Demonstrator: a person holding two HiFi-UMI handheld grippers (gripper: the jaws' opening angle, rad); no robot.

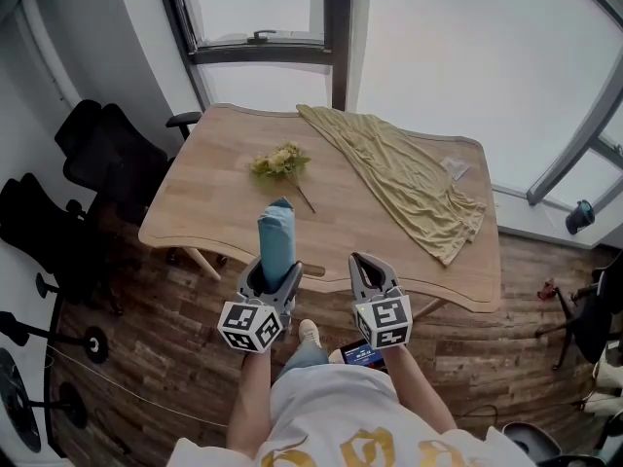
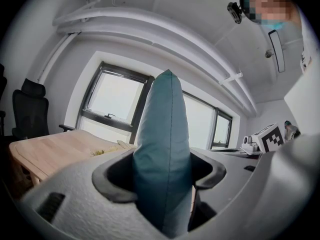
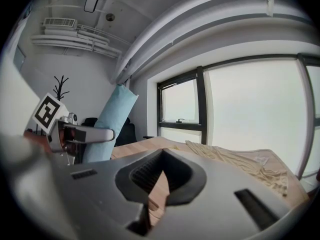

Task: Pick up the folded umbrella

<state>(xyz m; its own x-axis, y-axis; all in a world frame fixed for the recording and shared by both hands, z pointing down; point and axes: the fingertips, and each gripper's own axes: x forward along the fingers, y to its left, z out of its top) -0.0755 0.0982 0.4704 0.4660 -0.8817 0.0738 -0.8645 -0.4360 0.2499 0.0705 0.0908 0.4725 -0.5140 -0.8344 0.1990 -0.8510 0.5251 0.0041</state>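
The folded umbrella (image 1: 276,241), in a teal sleeve, stands upright above the near edge of the wooden table (image 1: 214,202). My left gripper (image 1: 274,276) is shut on its lower part. In the left gripper view the umbrella (image 2: 162,149) fills the gap of the left gripper (image 2: 162,176), both jaws pressed against its sides. My right gripper (image 1: 372,269) hangs beside it on the right, shut and holding nothing. From the right gripper (image 3: 159,184), the umbrella (image 3: 107,126) shows at the left, held up off the table.
An olive-yellow cloth (image 1: 409,178) lies crumpled across the table's right half. A small bunch of yellow flowers (image 1: 280,161) rests mid-table. Black office chairs (image 1: 107,163) stand to the left on the wooden floor. Large windows (image 1: 263,8) run behind the table.
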